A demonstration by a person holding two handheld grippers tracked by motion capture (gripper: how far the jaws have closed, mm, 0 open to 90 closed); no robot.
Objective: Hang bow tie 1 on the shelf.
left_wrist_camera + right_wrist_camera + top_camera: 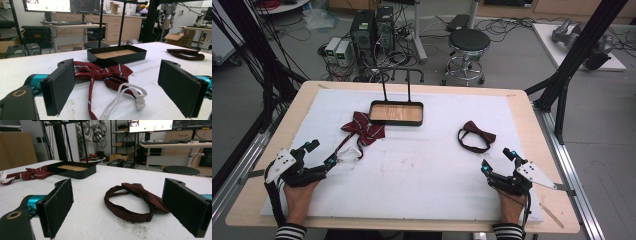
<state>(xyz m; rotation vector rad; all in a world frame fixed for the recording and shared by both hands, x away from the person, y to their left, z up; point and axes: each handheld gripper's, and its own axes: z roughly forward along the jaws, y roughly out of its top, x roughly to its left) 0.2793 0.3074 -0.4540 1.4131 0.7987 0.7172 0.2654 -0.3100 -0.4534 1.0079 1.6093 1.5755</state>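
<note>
A shallow black tray (396, 121) with a wooden floor is sitting empty; both grippers' fingers (60, 87) (56, 206) are standing wide near fabric bow ties (363, 128) (475, 136).

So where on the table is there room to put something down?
The big bare patch is the middle of the white mat, between the striped bow tie and the plain bow tie, in front of the tray. The near edge between the left gripper and right gripper is free too. It's crowded by the striped tie's white strap.
</note>
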